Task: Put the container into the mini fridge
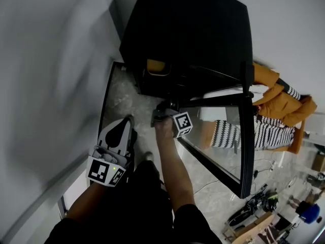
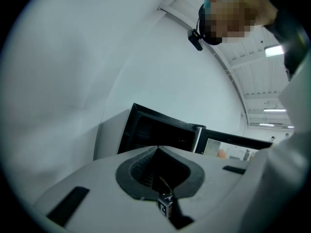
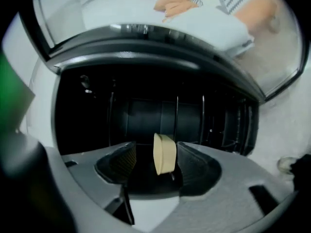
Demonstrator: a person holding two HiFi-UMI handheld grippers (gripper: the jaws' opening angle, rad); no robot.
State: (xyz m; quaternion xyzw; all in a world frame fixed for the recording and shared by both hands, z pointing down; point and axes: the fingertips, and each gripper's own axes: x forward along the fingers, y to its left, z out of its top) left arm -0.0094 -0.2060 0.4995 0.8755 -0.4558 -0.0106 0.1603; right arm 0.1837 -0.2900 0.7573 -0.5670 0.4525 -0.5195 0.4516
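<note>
Container sits in right hand-held gripper, jaws parted, arm outstretched toward mini fridge.

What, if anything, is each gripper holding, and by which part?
The left gripper is shut on nothing. The right gripper has its jaws apart around the cream container, which sits beside one jaw, clear of the other: not clamped.

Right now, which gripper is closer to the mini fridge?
Right. The right gripper is at the mini fridge, at its open front, with the container between its jaws. The left gripper hangs back, nearer the person's body.
</note>
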